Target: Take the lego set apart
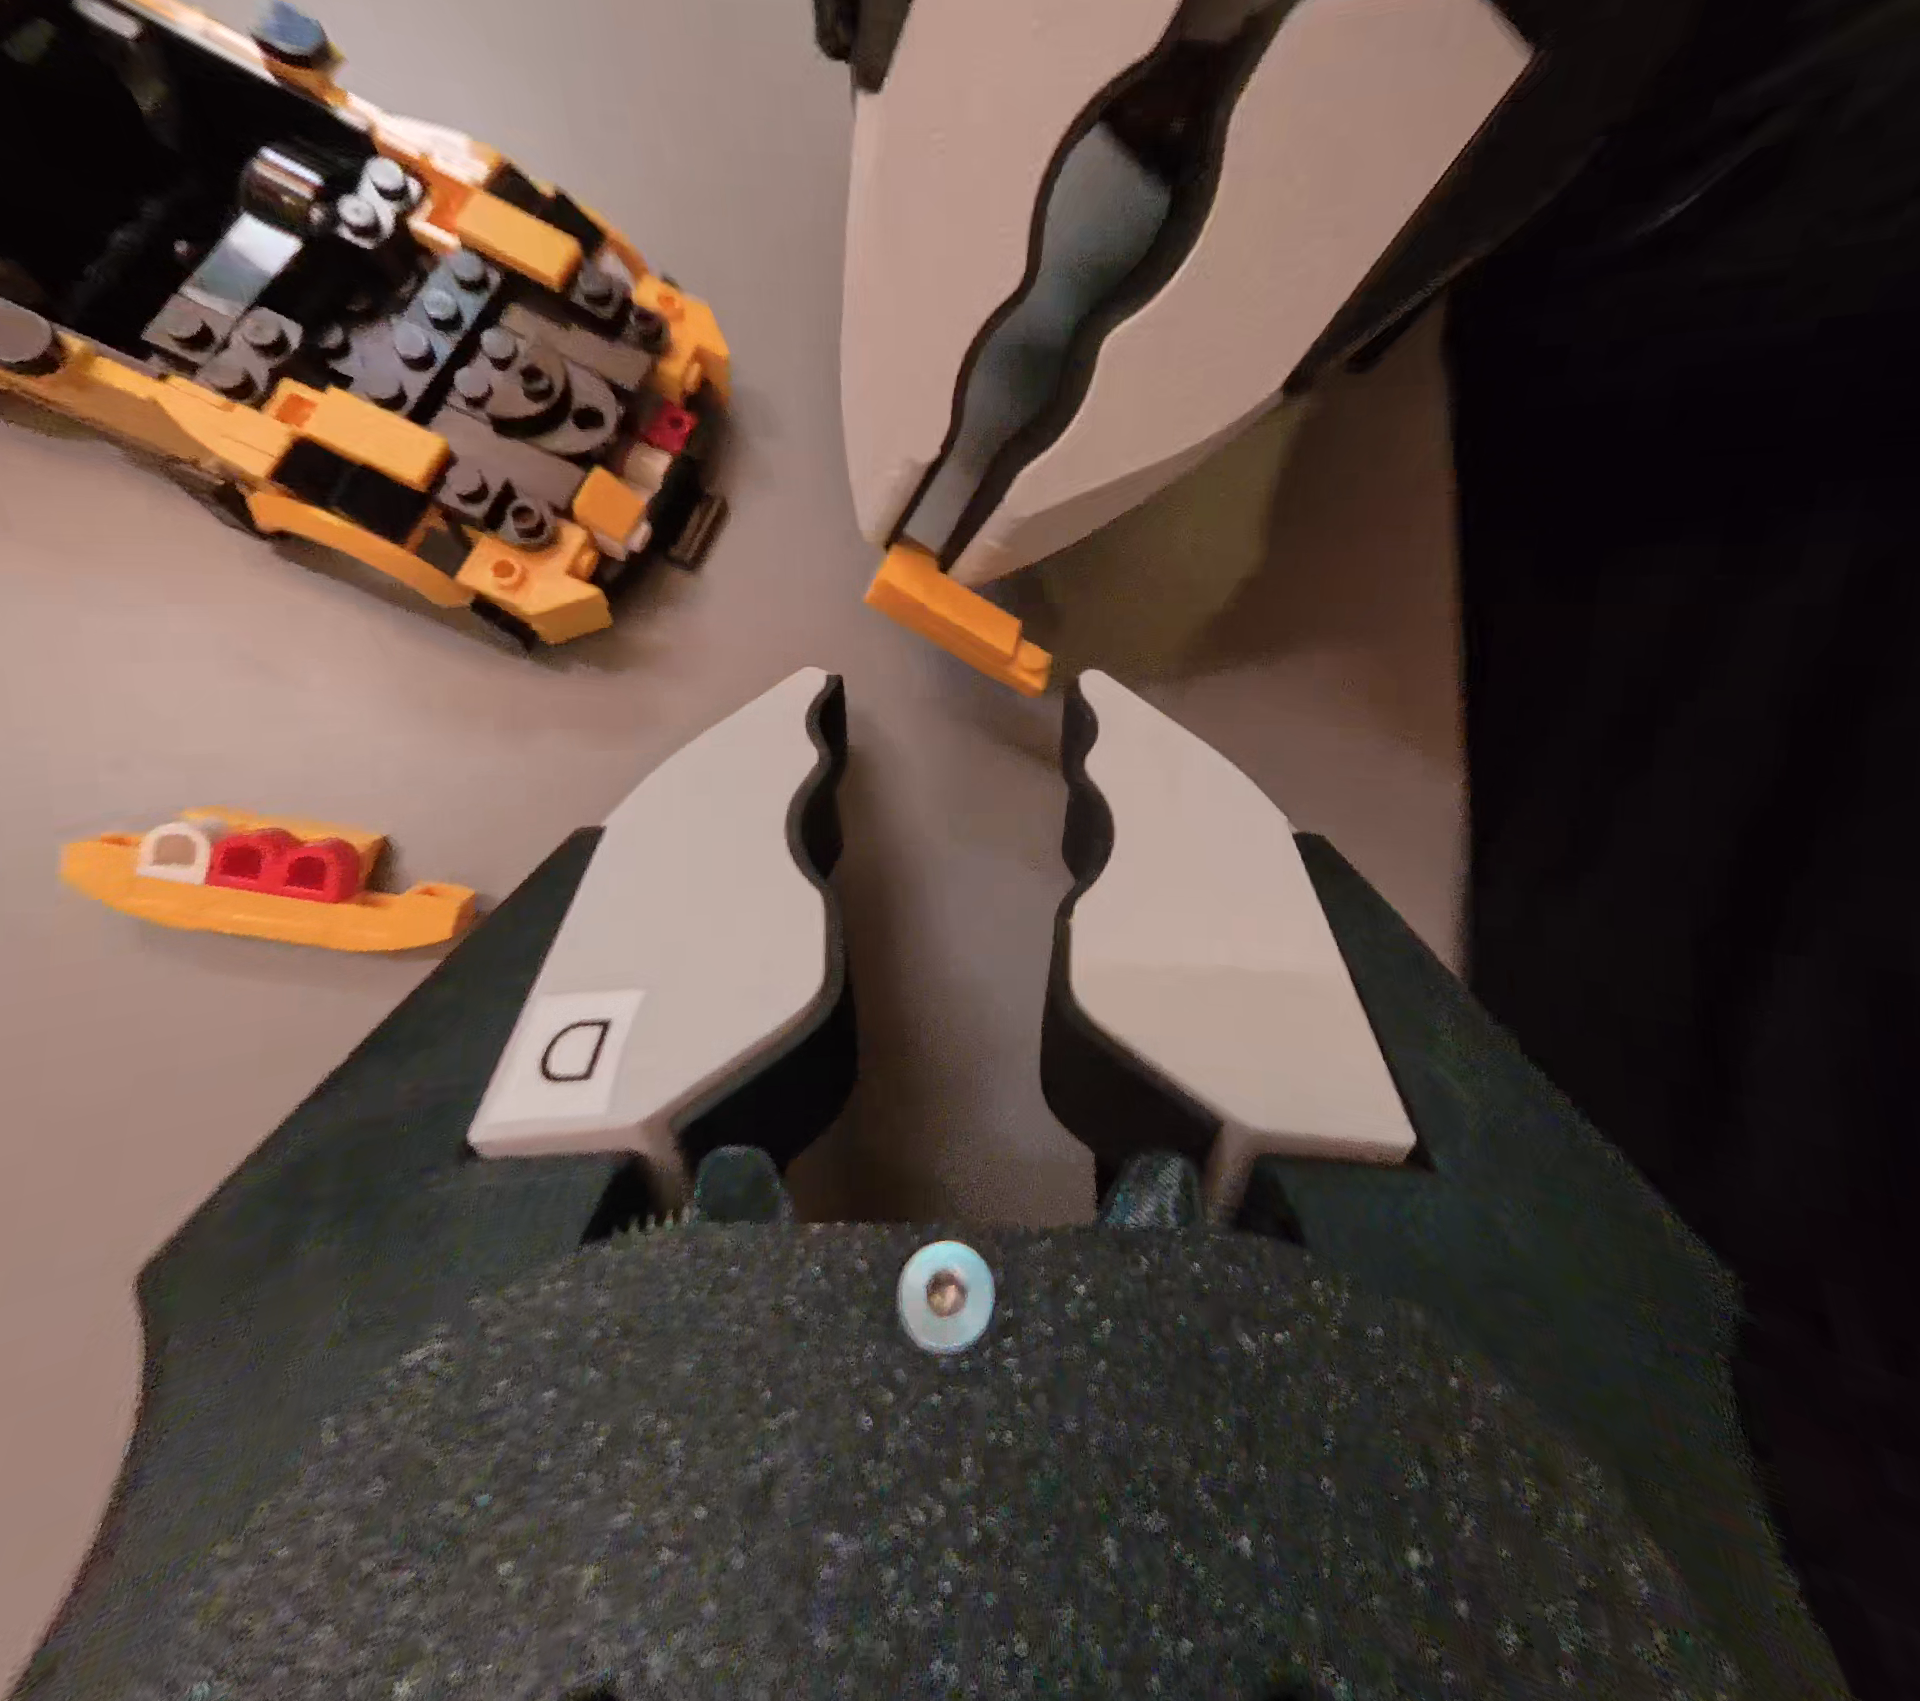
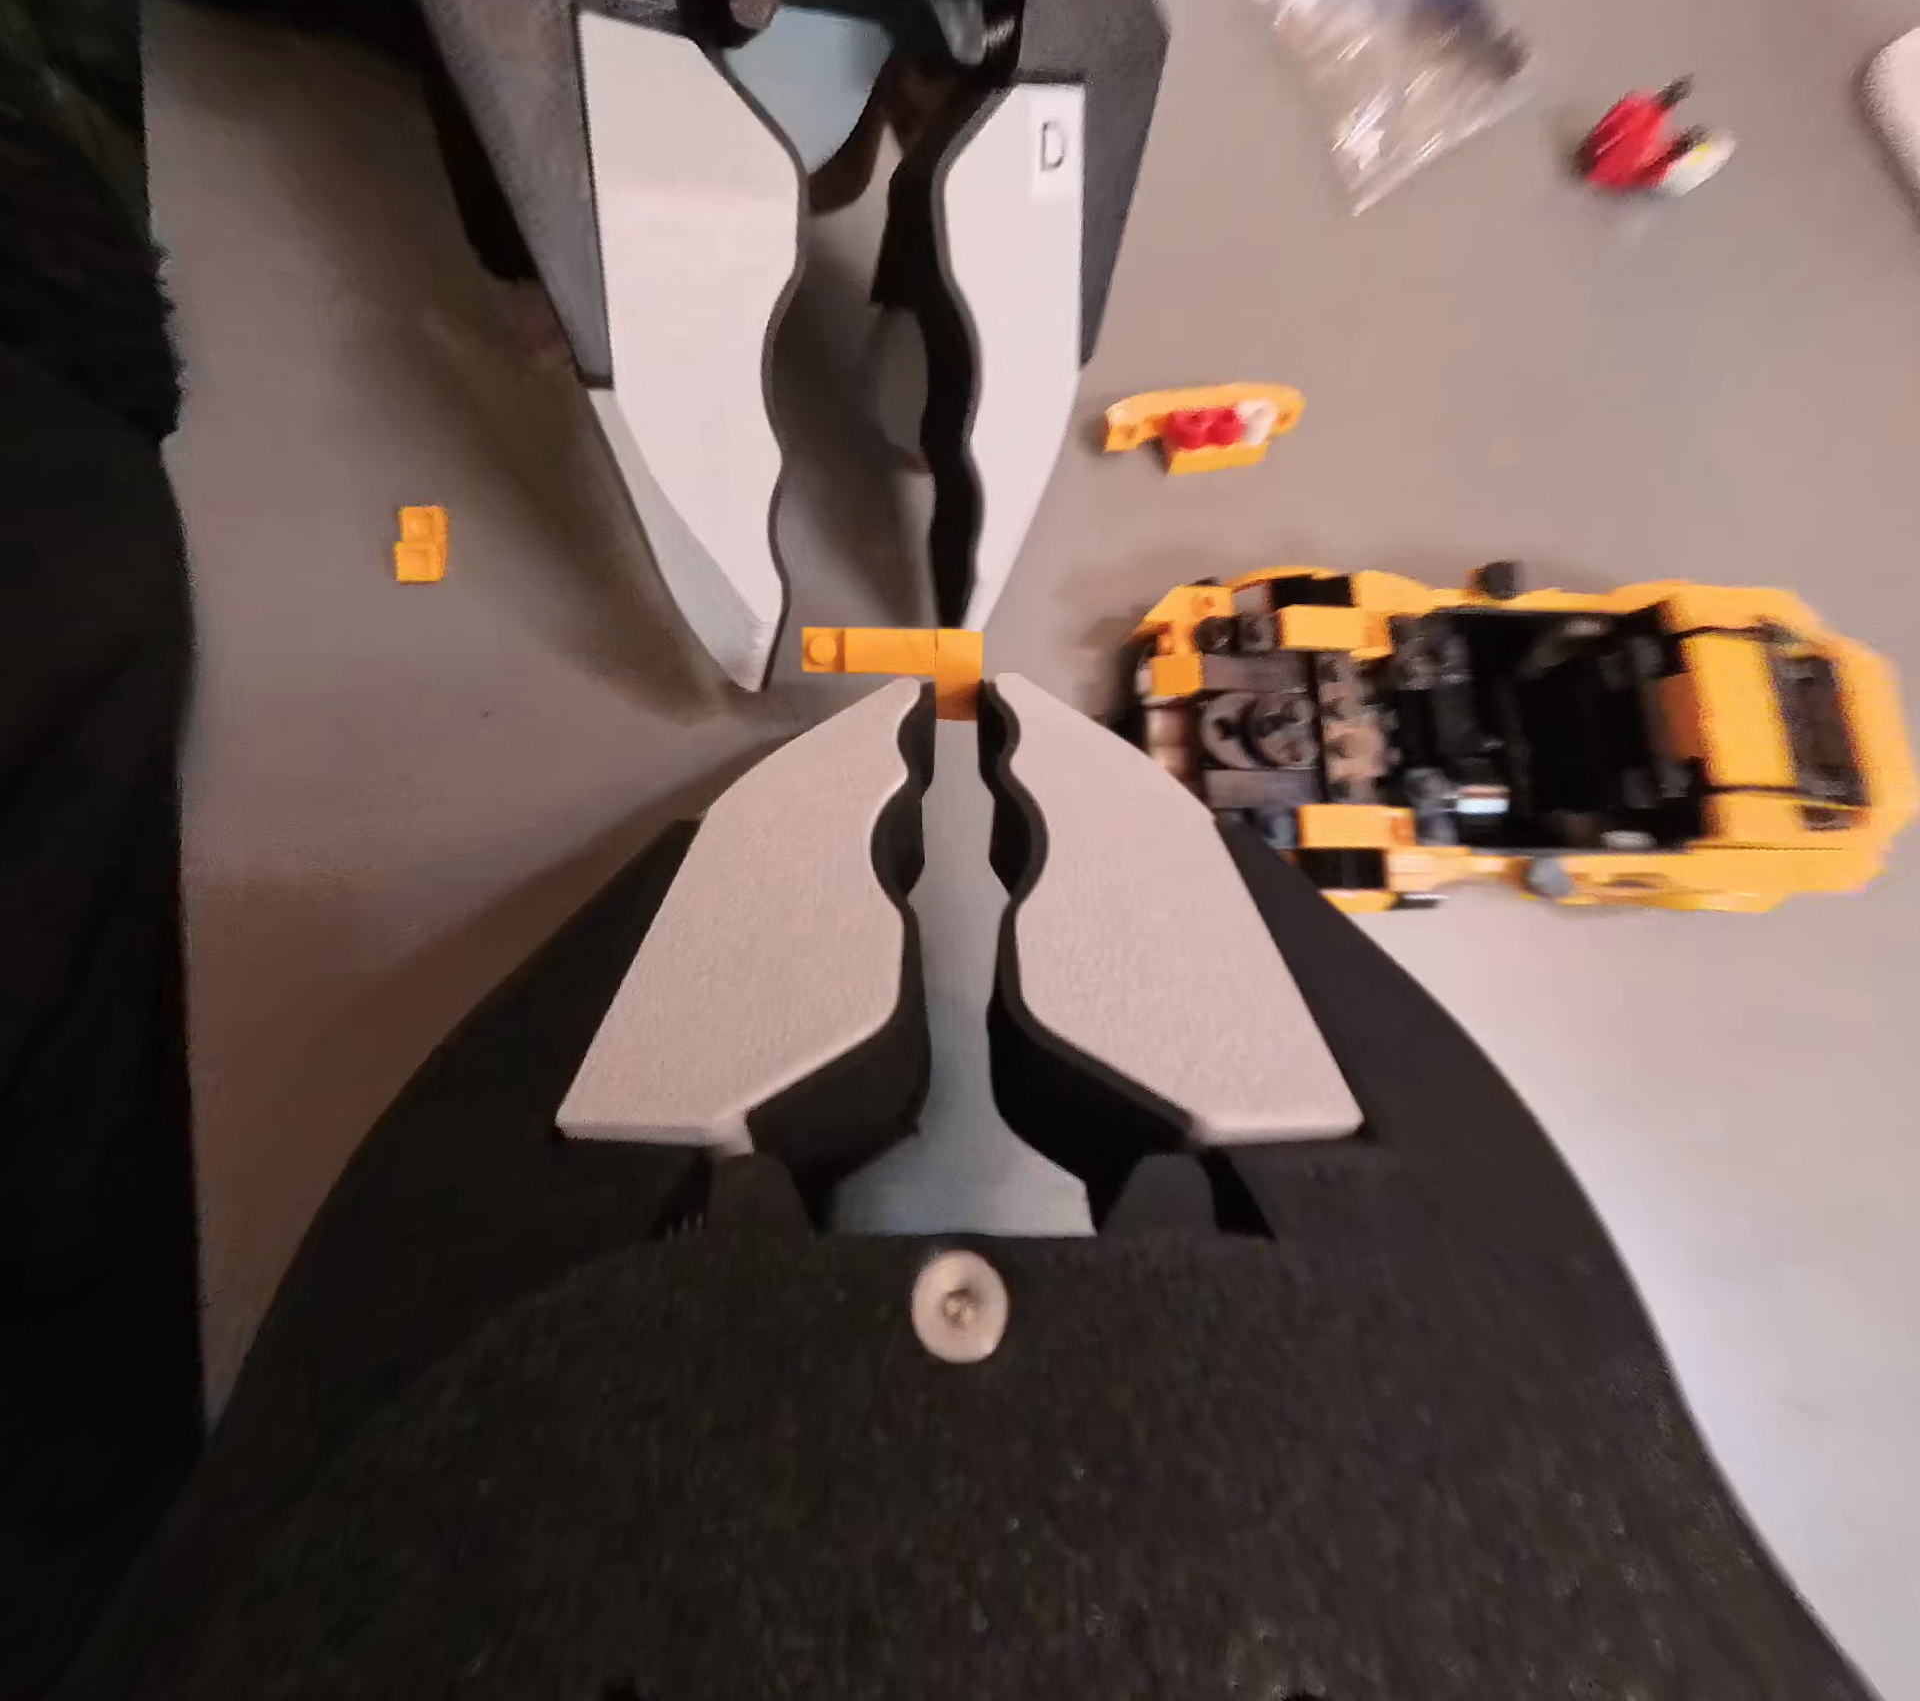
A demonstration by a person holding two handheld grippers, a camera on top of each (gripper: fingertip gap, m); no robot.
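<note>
The right gripper (image 2: 954, 685) pinches one end of a small orange piece (image 2: 891, 652) mid-frame, tongs narrow and clamped on it. The left gripper (image 1: 951, 685) faces it with tongs wide, holding nothing, its tips just beside the piece's free end. The car (image 1: 343, 363), partly stripped, sits upper left in the left wrist view, a bumper chunk (image 1: 265, 882) lying below it. Looks like this little assembly is being split; next, the left tongs need to close on the free end and pull.

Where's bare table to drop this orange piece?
Free: table between the small orange brick and the left gripper. Crowded: right side, with the yellow car, the bumper piece and scattered parts.
</note>
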